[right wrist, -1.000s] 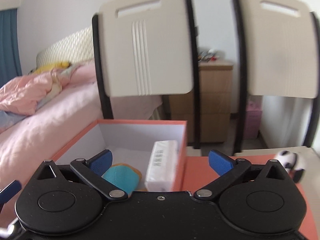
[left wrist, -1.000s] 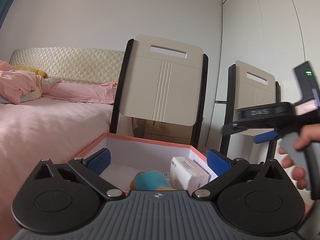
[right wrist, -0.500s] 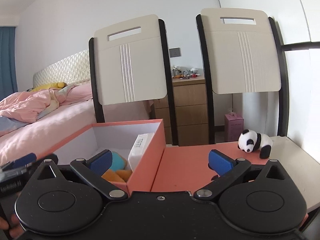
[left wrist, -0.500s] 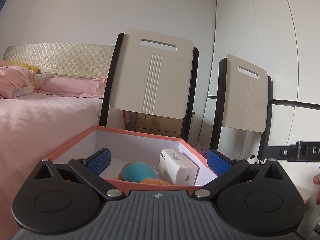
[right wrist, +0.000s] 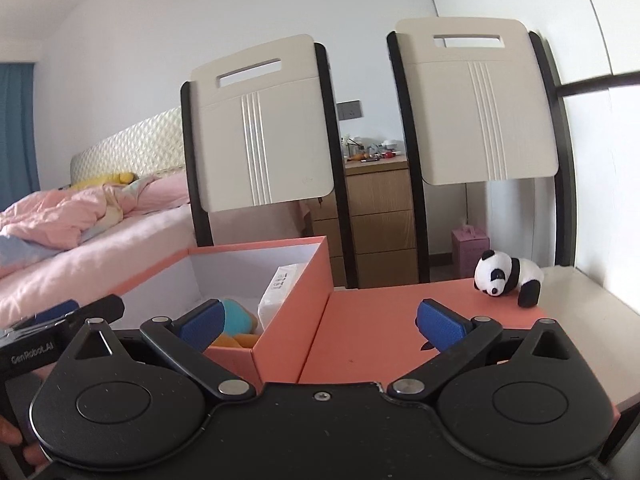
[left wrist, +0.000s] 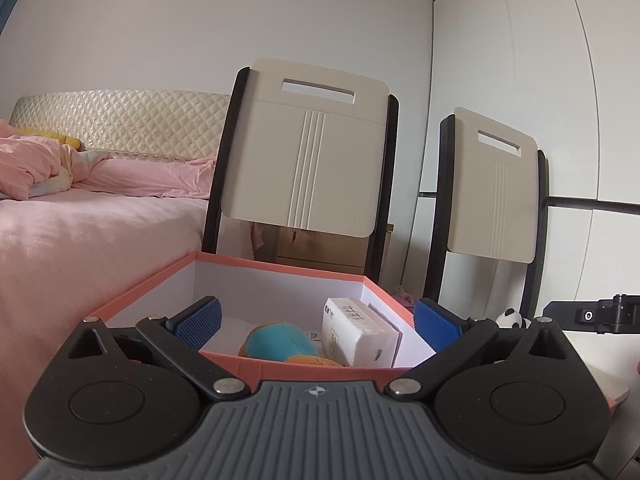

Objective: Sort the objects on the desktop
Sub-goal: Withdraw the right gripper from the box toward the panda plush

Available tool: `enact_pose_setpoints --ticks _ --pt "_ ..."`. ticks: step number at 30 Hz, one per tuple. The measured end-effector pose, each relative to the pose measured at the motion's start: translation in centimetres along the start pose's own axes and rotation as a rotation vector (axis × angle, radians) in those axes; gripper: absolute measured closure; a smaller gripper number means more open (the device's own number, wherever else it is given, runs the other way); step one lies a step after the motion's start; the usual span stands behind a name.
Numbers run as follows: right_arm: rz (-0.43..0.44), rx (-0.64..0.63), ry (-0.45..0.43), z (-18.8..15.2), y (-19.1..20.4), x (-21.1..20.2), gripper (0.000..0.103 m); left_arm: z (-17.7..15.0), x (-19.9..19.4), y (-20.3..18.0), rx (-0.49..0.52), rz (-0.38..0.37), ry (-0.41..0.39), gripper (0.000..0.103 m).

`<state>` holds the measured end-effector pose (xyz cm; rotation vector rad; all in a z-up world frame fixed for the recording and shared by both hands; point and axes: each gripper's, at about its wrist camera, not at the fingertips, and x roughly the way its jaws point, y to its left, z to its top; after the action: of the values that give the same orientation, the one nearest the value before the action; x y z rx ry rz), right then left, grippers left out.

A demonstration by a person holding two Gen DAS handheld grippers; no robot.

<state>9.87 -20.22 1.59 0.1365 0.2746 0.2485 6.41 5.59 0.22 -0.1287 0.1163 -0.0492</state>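
On the tabletop (right wrist: 580, 300), our box (right wrist: 292, 316) already holds a blue plush toy (left wrist: 276, 342) and a white packet (left wrist: 360, 334); only the panda (right wrist: 506, 276) remains, lying on the pink lid (right wrist: 400, 320). Both our left hand-held gripper (left wrist: 316, 318) and right hand-held gripper (right wrist: 320, 318) are spread, empty. Behind stand two chairs (right wrist: 264, 132) and a bed (left wrist: 80, 232).

blue plush toy (left wrist: 280, 342) half hidden by box rim (left wrist: 304, 362)

Both wrist views sit low and close, facing the chairs (left wrist: 308, 152), sharing the orange box (right wrist: 288, 304).
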Motion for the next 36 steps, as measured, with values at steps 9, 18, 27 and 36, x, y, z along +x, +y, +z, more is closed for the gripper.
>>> enact_pose_setpoints --ticks 9,18,27,36 --pt "0.001 -0.009 -0.008 -0.1 0.0 -0.5 0.001 -0.2 0.1 -0.4 0.017 -0.003 0.005 0.0" --pt "-0.01 -0.016 -0.024 0.0 -0.7 -1.4 0.001 -0.6 0.2 -0.8 0.032 -0.004 0.009 0.0" --pt "0.005 -0.017 -0.024 0.1 -1.5 -2.3 0.001 -0.8 0.8 -1.8 0.05 0.012 0.017 0.0" --pt "-0.01 0.009 -0.068 1.0 -3.3 -3.6 0.001 -0.1 0.1 -5.3 0.043 0.002 -0.033 0.0"
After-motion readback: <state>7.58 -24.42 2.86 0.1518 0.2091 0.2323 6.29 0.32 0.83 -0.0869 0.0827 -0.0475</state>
